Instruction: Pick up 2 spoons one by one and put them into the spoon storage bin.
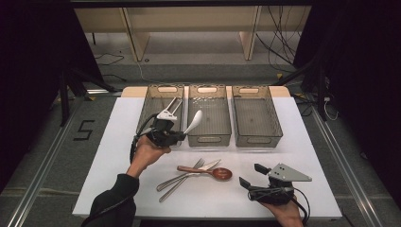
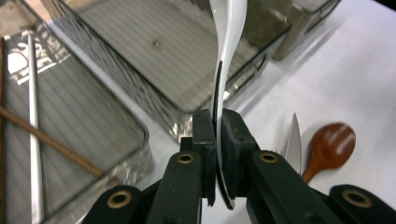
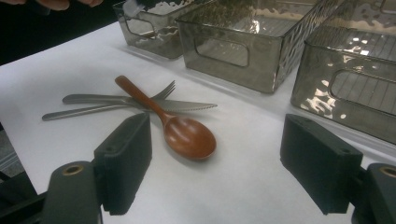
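The room is dim and the white bench (image 1: 213,198) is lit from overhead, its surroundings falling to black. Glare ripples on the bins (image 3: 243,46) and streaks the white spoon (image 2: 231,42) at 12 o'clock. Near jaws are soft; shadows are faint.

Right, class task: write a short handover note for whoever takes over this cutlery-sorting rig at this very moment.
Left gripper: shut on the white spoon, held above the near edge of the left bin and middle bin.
Right gripper: open, holding nothing, near the table's front right.
Done: chopsticks lie in the left bin.
Left: bin the white spoon, then the wooden spoon, fork and knife on the white table. Right bin holds nothing.
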